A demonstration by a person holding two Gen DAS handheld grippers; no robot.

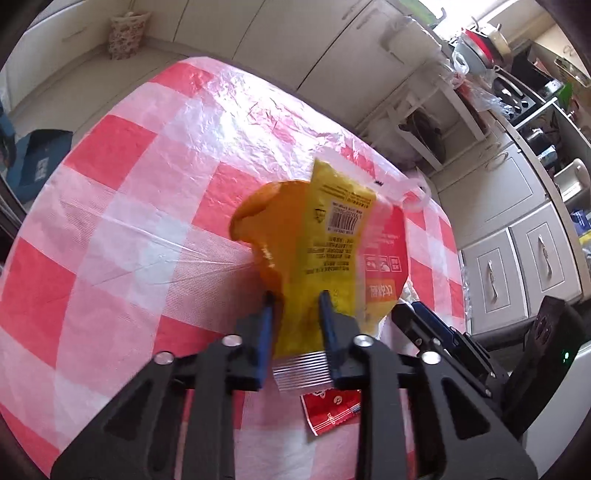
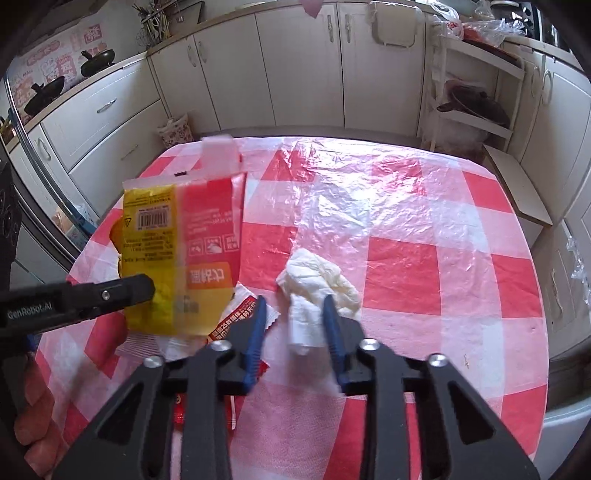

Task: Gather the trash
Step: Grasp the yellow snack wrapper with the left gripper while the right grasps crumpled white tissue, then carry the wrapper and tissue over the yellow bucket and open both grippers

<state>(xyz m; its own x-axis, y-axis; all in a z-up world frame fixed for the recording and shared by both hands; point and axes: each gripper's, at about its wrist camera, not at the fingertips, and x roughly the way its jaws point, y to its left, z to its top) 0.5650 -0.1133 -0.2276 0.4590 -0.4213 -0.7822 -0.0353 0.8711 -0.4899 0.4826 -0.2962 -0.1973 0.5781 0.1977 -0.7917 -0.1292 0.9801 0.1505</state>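
My left gripper is shut on a yellow and red snack wrapper and holds it upright above the checked table; an orange peel sits behind it. The wrapper and left gripper show at the left of the right wrist view. My right gripper is shut on a crumpled white tissue, which rests on or just above the table. A red and white packet lies on the table under the wrapper; it also shows in the left wrist view.
The round table has a red and white checked cloth under clear plastic. White kitchen cabinets ring the room. A white shelf rack stands behind the table. A patterned basket sits on the floor.
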